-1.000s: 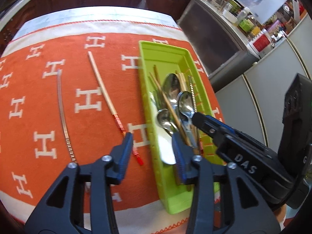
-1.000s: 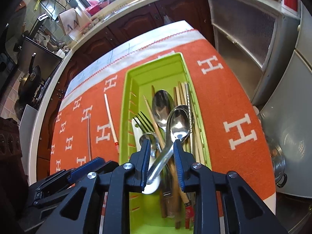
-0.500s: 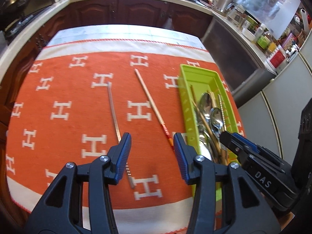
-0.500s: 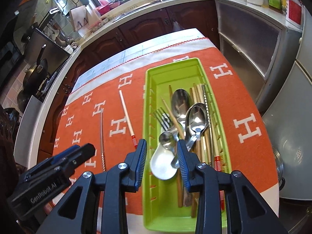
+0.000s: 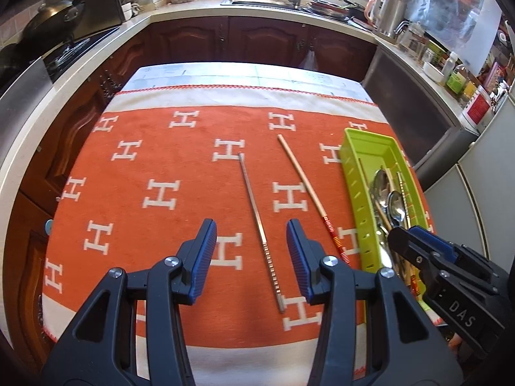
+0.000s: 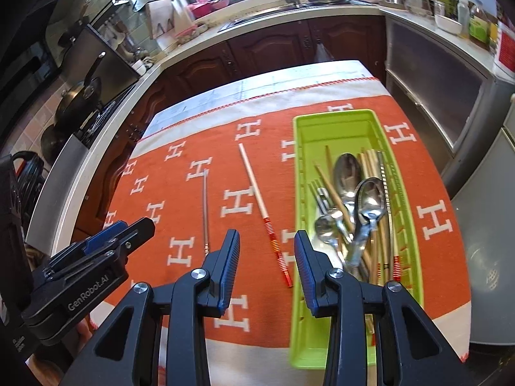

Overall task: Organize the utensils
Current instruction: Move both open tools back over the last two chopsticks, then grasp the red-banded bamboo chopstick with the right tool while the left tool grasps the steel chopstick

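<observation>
A lime-green utensil tray [image 5: 352, 173] [image 6: 299, 173] sits on the right of the orange cloth, holding spoons [image 6: 370, 199], a fork and several chopsticks. Left of it on the cloth lie a wooden chopstick with a red-banded end [image 5: 305, 183] [image 6: 257, 193] and a metal chopstick [image 5: 254, 212] [image 6: 205, 206]. My left gripper [image 5: 252, 251] hangs open above the metal chopstick's ridged end, holding nothing. My right gripper [image 6: 267, 257] hovers above the wooden chopstick's red end, just left of the tray. Its jaws are opening and nothing is gripped between them.
The cloth [image 5: 161, 167] covers a table with edges near on all sides. Dark cabinets, a counter with a sink [image 5: 267, 0], pans [image 5: 54, 16] on a stove at left, and a grey appliance [image 5: 482, 193] at right surround it. Each gripper shows in the other's view.
My right gripper let go of the spoon, which now lies in the tray, and drew back up and left. My left gripper swung left from the tray to above the metal chopstick.
</observation>
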